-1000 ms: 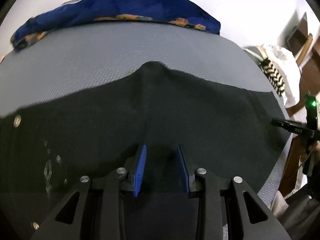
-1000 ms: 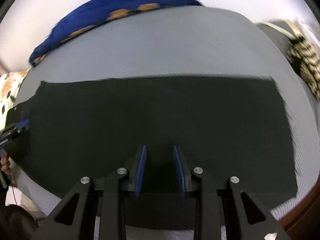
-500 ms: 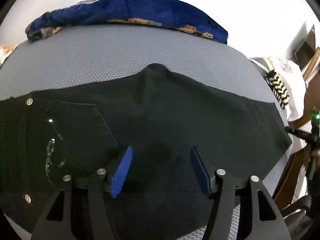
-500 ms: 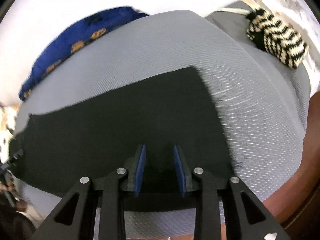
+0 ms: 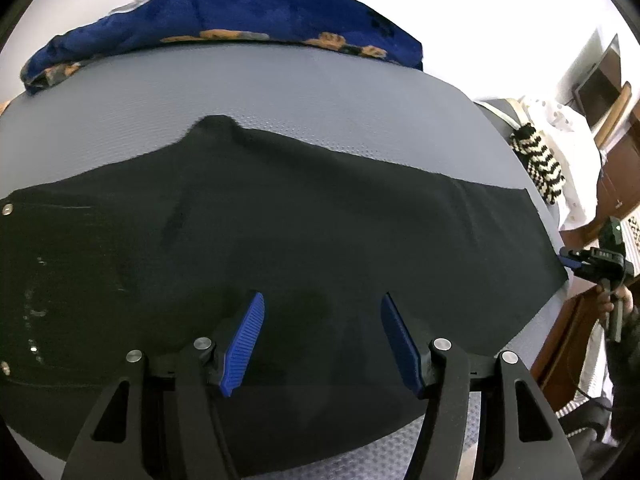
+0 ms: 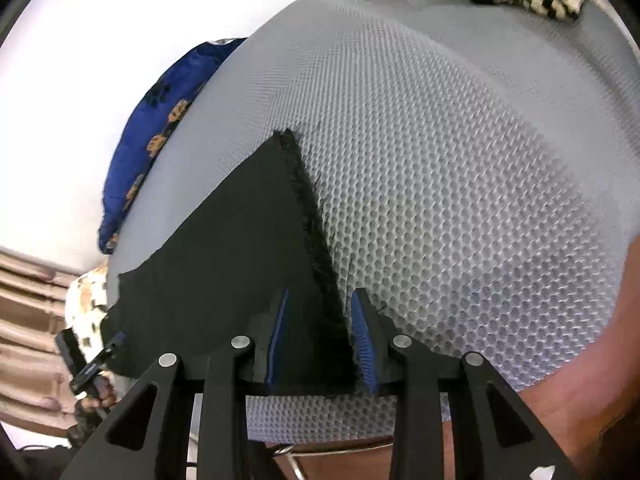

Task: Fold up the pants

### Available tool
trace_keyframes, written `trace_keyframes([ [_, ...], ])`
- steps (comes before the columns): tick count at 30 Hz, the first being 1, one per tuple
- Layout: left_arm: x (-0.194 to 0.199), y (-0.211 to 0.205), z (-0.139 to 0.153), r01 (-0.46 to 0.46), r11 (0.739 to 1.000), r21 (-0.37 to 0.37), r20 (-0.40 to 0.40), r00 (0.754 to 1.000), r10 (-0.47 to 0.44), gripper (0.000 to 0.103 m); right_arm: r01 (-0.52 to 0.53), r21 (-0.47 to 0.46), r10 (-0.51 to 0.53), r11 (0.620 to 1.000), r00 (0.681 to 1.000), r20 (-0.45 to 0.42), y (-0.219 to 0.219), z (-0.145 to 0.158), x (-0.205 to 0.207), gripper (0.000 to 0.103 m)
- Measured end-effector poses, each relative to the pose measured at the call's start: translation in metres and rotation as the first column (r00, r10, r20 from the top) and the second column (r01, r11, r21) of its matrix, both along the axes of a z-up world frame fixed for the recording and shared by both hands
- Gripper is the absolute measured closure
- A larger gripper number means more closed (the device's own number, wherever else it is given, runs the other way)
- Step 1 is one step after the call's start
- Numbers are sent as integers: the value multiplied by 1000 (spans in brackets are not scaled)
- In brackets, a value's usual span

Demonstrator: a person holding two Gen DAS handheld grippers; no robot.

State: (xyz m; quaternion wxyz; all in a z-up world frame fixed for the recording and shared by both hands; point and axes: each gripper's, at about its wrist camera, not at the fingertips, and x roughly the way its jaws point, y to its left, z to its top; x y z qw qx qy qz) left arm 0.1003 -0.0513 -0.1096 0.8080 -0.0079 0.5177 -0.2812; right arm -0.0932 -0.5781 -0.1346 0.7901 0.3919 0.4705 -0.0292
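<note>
Black pants (image 5: 304, 232) and blue blanket (image 5: 224, 16) lie on grey mat (image 5: 280, 92).
</note>
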Motion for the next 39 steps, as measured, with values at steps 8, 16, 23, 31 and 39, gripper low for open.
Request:
trace_keyframes([
  [8, -2, -29, -10, 8, 1000, 18, -27, 1000, -8, 41, -43, 128, 30, 991, 994, 106, -8, -13, -18, 74],
  [16, -7, -41, -14, 3, 999, 50, 15, 1000, -3, 34, -45, 224, 2, 973, 983, 186, -10, -28, -11, 83],
  [23, -12, -47, -16, 3, 997, 84, 48, 999, -8, 30, -17, 193, -19, 981, 983, 183, 2, -27, 5, 92],
  [31, -17, -58, -19, 18, 990, 138, 91, 995, -31, 23, 49, 143, -69, 988, 988, 140, 12, -19, 9, 95],
  [39, -22, -66, -21, 28, 985, 171, 122, 991, -49, 17, 75, 71, -82, 995, 992, 97, 24, -5, 23, 95],
])
